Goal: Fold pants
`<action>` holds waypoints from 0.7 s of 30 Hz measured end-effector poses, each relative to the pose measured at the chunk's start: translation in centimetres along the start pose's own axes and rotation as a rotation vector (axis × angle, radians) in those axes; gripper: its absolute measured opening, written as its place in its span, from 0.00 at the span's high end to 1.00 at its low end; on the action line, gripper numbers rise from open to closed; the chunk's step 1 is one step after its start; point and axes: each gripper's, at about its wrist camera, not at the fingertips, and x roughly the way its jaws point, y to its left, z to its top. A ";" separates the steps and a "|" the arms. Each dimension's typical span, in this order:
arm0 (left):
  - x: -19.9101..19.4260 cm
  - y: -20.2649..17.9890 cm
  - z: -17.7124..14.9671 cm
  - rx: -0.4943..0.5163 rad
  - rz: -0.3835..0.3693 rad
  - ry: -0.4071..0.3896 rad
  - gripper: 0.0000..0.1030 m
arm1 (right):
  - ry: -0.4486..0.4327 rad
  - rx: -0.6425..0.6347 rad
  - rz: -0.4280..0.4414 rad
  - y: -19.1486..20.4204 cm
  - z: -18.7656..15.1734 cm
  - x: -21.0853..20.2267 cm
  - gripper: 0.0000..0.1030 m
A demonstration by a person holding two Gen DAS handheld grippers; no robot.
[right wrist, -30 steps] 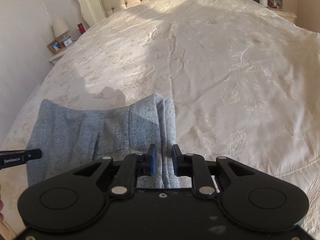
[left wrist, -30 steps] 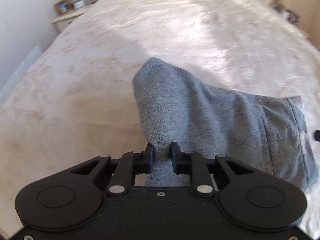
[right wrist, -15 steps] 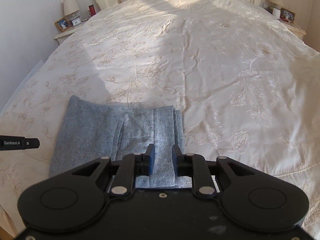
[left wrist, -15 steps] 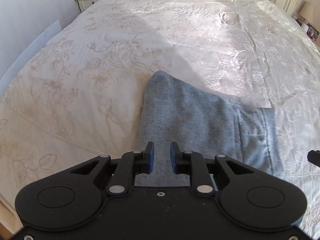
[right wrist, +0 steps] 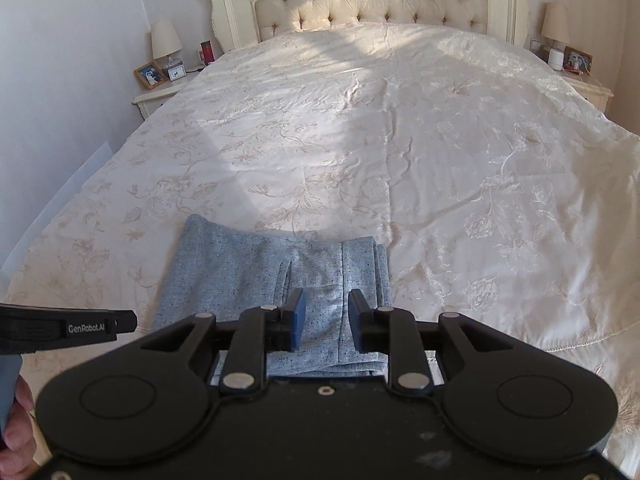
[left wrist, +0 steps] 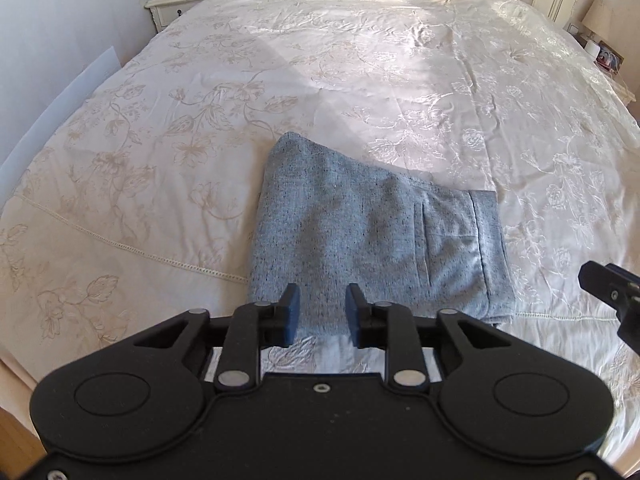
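Left wrist view: the left gripper (left wrist: 319, 307) hovers above the near left part of the pants (left wrist: 372, 232), its fingers spread with nothing between them. The pants lie folded into a compact grey rectangle on the bedspread (left wrist: 200, 120), near the foot edge of the bed; the cuff hems (stitched bands) sit at the right end.

Right wrist view: the right gripper (right wrist: 325, 316) hangs over the right end of the pants (right wrist: 256, 264), fingers likewise apart and empty. The stacked layer edges show at the right side and near edge.

Handling assessment: the fabric appears to be a soft, light woven cloth with no stiffness of its own. It will likely drape and sag if lifted from one point, and layers may slide apart on the smooth satin-like bedspread. Recommended hold: pinch through all layers at the two near corners, one gripper per corner, and keep the cloth taut between them.
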 end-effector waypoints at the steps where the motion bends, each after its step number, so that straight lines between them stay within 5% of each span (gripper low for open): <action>1: -0.2 -0.1 -0.2 0.005 0.001 -0.001 0.65 | -0.002 -0.002 -0.004 0.2 -0.1 -0.3 0.75; 21: -2.7 -0.6 -2.5 -0.003 0.011 -0.003 0.64 | -0.027 -0.037 0.005 1.6 -1.4 -3.5 0.74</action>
